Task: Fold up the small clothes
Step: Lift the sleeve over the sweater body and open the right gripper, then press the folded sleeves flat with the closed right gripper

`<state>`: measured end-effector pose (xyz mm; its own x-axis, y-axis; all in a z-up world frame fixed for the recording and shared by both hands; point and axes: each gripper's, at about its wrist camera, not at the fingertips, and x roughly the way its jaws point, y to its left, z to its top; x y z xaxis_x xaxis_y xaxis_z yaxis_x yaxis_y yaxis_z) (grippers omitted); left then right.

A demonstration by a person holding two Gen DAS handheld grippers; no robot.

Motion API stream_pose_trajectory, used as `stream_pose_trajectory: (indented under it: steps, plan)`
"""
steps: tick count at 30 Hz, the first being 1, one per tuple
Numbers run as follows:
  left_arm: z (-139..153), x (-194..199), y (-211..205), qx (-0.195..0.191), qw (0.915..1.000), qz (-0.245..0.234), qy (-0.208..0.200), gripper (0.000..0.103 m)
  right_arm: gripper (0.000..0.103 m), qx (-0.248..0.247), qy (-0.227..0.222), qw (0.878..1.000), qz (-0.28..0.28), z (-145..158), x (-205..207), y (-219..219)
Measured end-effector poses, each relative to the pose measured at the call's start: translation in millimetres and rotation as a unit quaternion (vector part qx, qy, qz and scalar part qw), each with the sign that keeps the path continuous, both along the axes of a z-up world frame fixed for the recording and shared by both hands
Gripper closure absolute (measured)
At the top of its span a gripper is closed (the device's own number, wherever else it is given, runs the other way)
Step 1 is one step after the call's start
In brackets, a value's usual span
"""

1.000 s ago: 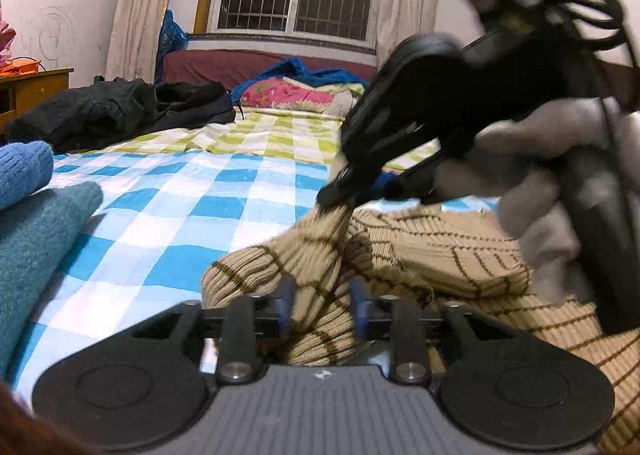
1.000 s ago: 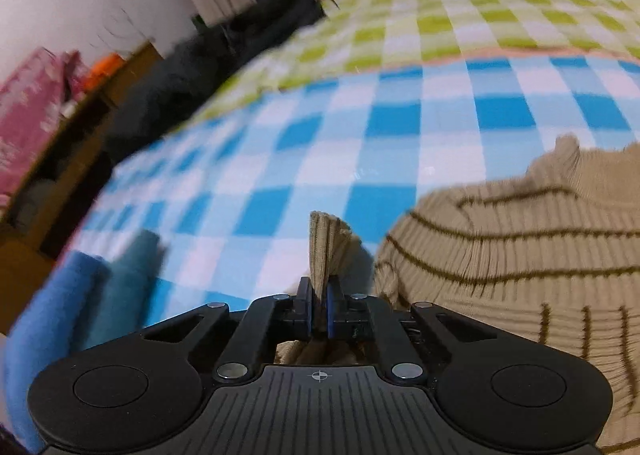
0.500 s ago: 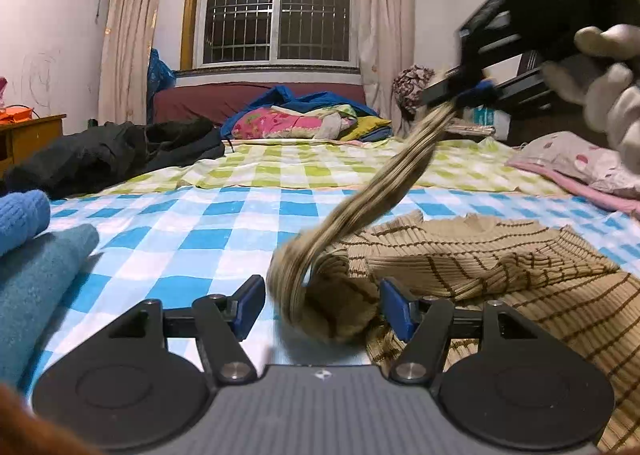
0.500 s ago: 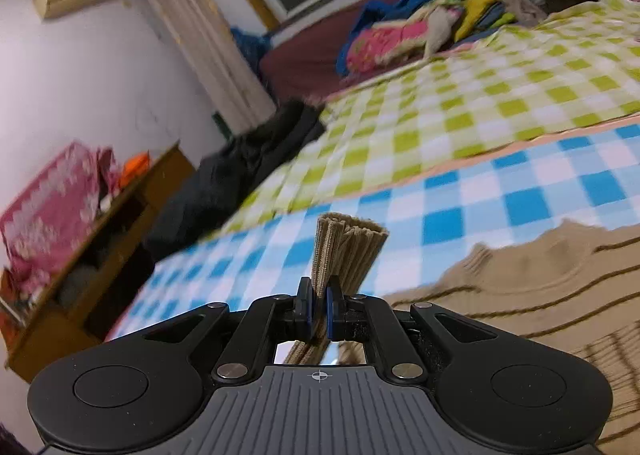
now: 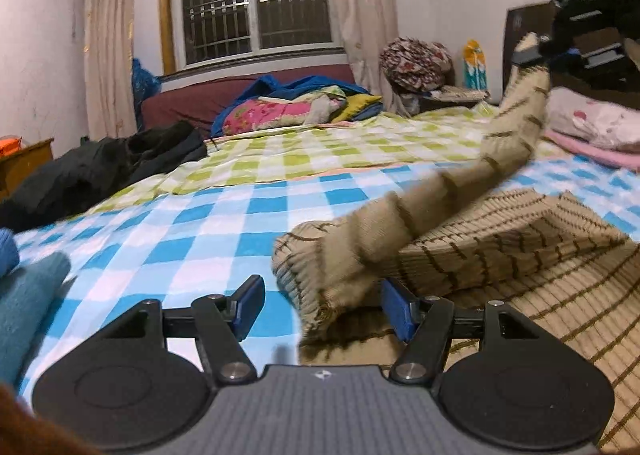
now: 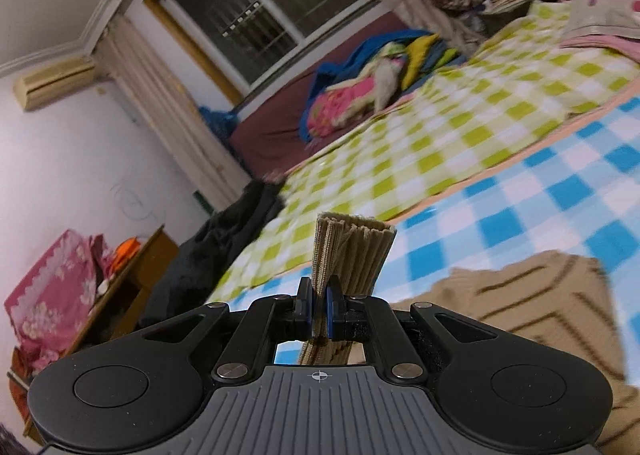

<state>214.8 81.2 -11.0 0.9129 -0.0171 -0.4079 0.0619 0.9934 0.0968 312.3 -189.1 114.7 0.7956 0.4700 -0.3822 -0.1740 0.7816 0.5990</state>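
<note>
Sweater [image 5: 500,251] lies on bed [image 5: 224,223]; our right hand-held gripper [image 6: 319,309], clamped on cuff [image 6: 352,255], lifts sleeve toward 1 o'clock for folding; left hand-held gripper [image 5: 322,309] spread apart at shoulder.

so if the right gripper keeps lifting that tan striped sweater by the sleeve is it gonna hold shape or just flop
Probably flops: the sleeve sags from the right gripper to the tan striped sweater. The bunched cuff suggests soft, stretchy knit. The body likely drags.

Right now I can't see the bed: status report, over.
Right gripper shut on sweater cuff, sleeve lifted. Left gripper open, low by sweater, gripping nothing. Sweater body on bed. Nothing in the way.
</note>
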Motion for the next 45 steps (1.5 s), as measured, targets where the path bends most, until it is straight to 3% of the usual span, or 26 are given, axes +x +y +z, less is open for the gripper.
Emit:
stream_pose_trajectory:
  steps: [7, 10, 14, 19, 23, 30, 35, 39, 45]
  plan:
    - [-14, 2, -18, 0.044, 0.9982, -0.014, 0.037, 0.034, 0.097, -0.021, 0.052, 0.998, -0.036, -56, -5, -48]
    - [-14, -1, -22, 0.06, 0.9973, -0.019, 0.039, 0.034, 0.094, -0.006, 0.095, 0.994, -0.044, -89, -4, -61]
    - [-13, -5, -28, 0.081, 0.9955, -0.023, 0.044, 0.034, 0.09, 0.004, 0.118, 0.991, -0.055, -114, -12, -72]
    - [-8, -11, -31, 0.089, 0.9945, -0.031, 0.045, 0.034, 0.09, 0.032, 0.117, 0.991, -0.055, -121, -13, -79]
    - [1, -16, -31, 0.072, 0.996, -0.034, 0.04, 0.033, 0.089, 0.049, 0.116, 0.991, -0.055, -123, -11, -83]
    - [15, -10, -32, 0.046, 0.9984, -0.027, 0.016, 0.032, 0.095, -0.006, 0.078, 0.995, -0.053, -106, -16, -73]
    - [9, 6, -28, 0.027, 0.9988, -0.006, 0.042, 0.032, 0.09, -0.067, 0.108, 0.989, -0.081, -116, -11, -69]
    - [10, 7, -22, 0.023, 0.9987, 0.0, 0.046, 0.032, 0.09, -0.082, 0.094, 0.989, -0.076, -113, -16, -68]
    - [25, 8, -17, -0.01, 0.9998, 0.007, 0.013, 0.032, 0.09, -0.088, 0.08, 0.99, -0.082, -104, -16, -68]
